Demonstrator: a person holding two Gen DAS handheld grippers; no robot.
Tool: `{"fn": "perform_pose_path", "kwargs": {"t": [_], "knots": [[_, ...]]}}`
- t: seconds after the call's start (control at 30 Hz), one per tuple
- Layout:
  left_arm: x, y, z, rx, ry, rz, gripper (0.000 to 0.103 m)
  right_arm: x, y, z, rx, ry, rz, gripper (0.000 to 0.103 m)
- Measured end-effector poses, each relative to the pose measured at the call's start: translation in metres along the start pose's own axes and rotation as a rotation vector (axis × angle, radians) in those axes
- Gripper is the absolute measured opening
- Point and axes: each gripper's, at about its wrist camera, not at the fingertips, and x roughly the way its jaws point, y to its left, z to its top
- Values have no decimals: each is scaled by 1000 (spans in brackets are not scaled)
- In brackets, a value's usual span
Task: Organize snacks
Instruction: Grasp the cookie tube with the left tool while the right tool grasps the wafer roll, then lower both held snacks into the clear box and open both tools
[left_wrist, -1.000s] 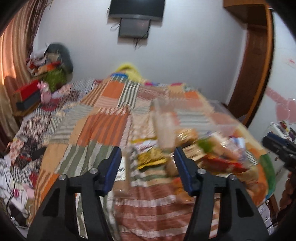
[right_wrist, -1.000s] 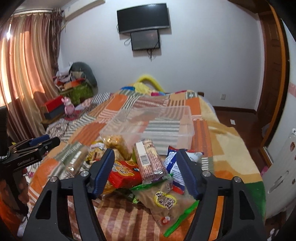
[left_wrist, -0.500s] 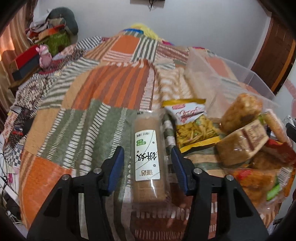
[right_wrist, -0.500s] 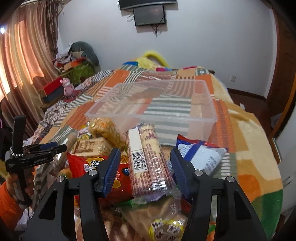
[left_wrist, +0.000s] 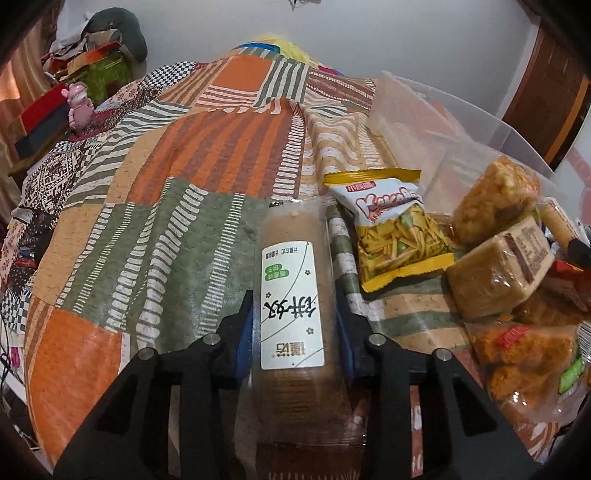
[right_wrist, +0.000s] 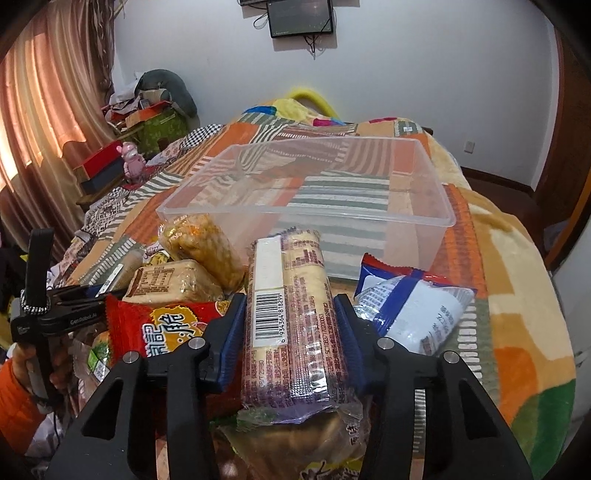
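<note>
A brown biscuit roll (left_wrist: 291, 258) with a white label lies on the patchwork bedspread (left_wrist: 166, 229). My left gripper (left_wrist: 294, 300) straddles it, jaws closing, both blue pads touching its sides. In the right wrist view a long purple-printed cracker pack (right_wrist: 291, 266) with a barcode rests on top of the snack pile. My right gripper (right_wrist: 289, 301) is around it, jaws closing, pads against both sides. A clear plastic box (right_wrist: 295, 216) stands open just beyond the pile with nothing in it.
Loose snacks crowd the bed's near end: a yellow stick-snack bag (left_wrist: 391, 229), wrapped rice-cake blocks (left_wrist: 498, 269), a red packet (right_wrist: 162, 325), a blue-and-white bag (right_wrist: 413, 314). A hand in an orange sleeve (right_wrist: 18, 387) is at the left. Clutter and a curtain line the bed's left side.
Both grippers have dropped toward the bed and narrowed. The left one came down around the biscuit roll, the right one around the cracker pack; before, their jaws stood wide above the pile.
</note>
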Motion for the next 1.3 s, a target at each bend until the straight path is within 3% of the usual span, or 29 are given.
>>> {"fn": "perform_pose_path", "kwargs": {"t": [0.27,0.5,0.67,0.97,1.3], "knots": [[-44,-9,11,23,-76,-8,38,-27,-5,10,16,-71,-5,43],[-88,-36,47,65,-178,-54,38,-47,-17,31,35,-157,-21,43],[-98,-66,79,95,-217,-101,38,-53,-22,50,35,-211,-49,43],[-77,-106,122,141,-208,-124,38,-35,-37,79,52,-238,-93,43],[-23,-125,152,147,-101,-143,38,17,-53,89,70,-120,-111,43]]}}
